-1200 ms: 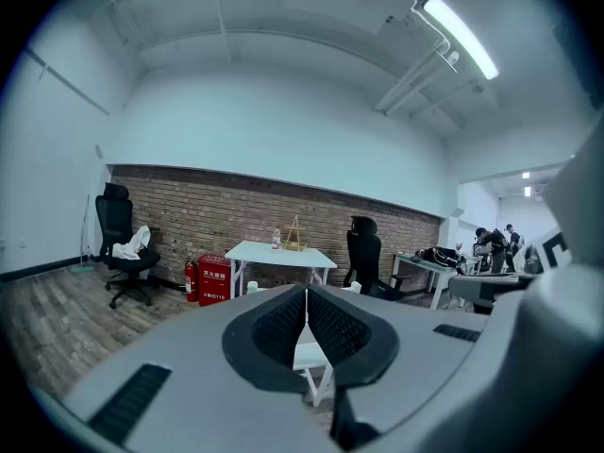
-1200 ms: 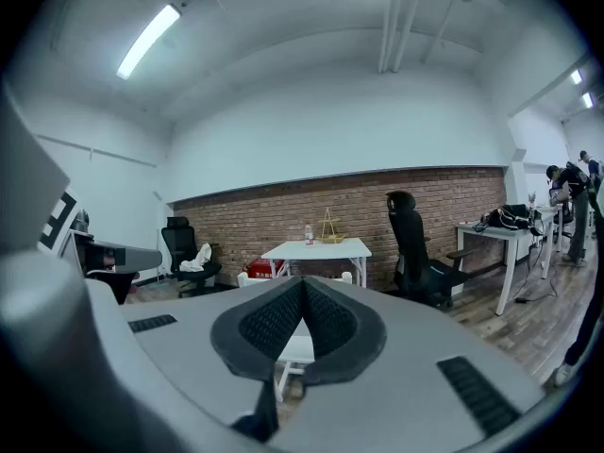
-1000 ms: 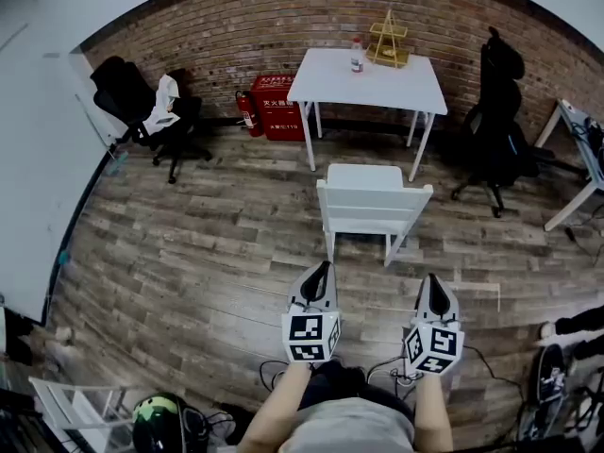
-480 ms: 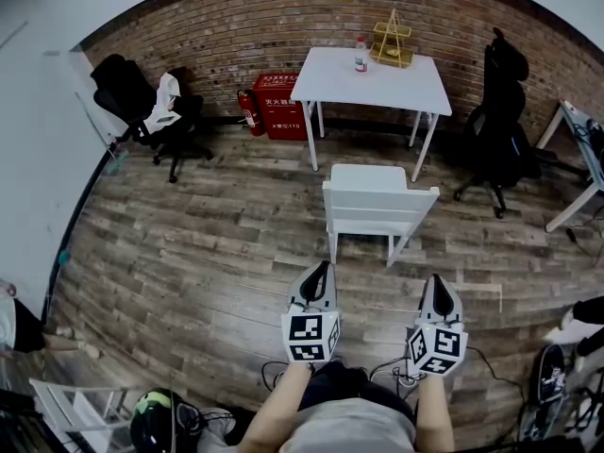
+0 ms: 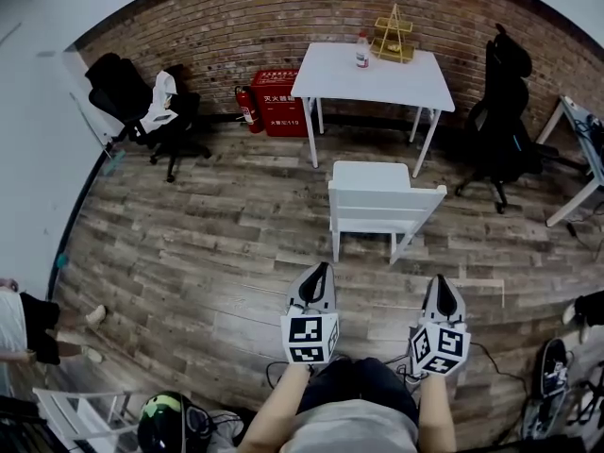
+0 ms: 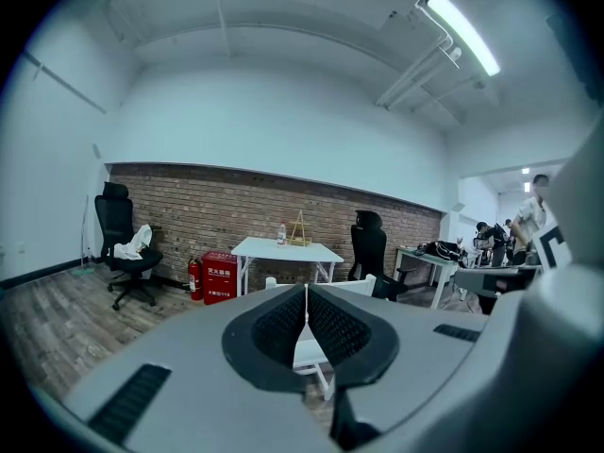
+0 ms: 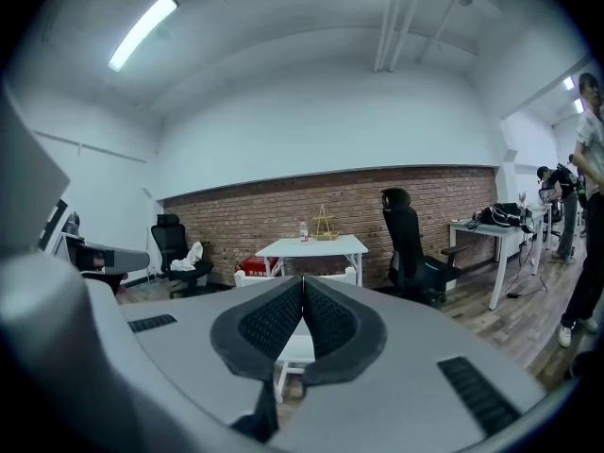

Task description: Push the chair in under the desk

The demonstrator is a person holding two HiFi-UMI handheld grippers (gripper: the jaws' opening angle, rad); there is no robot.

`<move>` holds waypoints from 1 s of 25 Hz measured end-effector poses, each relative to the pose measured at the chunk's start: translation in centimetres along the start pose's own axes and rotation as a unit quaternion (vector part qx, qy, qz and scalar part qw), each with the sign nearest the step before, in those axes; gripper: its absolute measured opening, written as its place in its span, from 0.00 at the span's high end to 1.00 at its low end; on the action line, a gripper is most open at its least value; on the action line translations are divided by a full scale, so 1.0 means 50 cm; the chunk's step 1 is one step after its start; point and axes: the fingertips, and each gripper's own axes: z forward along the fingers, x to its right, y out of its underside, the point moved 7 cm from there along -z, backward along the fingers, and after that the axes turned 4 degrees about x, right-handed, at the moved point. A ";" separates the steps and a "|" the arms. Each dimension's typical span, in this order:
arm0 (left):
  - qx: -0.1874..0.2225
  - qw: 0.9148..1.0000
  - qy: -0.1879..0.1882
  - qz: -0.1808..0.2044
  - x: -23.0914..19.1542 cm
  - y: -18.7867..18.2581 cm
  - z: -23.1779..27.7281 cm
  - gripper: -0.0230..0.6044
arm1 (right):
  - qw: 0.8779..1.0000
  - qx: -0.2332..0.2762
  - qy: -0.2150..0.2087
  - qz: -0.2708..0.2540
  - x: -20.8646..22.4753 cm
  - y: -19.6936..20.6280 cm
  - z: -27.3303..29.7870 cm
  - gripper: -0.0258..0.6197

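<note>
Left gripper [image 5: 319,270]: clenched tight on nothing, held low in front of the person.
Right gripper [image 5: 444,281]: pressed closed as well, empty, level with the left one.
Chair [image 5: 377,201]: white, on the wood floor just ahead of both grippers, touched by neither, backrest toward the person.
Desk [image 5: 406,85]: white, by the brick wall; the chair stands out in front, not under it.
Desk top: bottle [image 5: 361,52], wire rack [image 5: 394,36].

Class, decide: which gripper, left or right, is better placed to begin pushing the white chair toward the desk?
Right, narrowly. In its own view the right gripper, jaws shut, points at the middle of the chair; the left gripper aims left of centre. Neither touches it.
</note>
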 end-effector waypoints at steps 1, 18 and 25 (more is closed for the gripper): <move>-0.001 1.000 -0.001 -0.003 -0.005 0.001 0.003 0.93 | 1.000 -0.002 0.000 -0.002 -0.001 0.000 0.003 0.93; -0.018 0.999 -0.029 -0.018 -0.003 0.006 0.163 0.93 | 1.000 -0.023 -0.014 -0.003 0.092 -0.008 0.176 0.93; -0.024 0.998 -0.050 -0.026 0.002 -0.002 0.249 0.93 | 0.999 -0.034 -0.030 -0.003 0.154 -0.026 0.283 0.93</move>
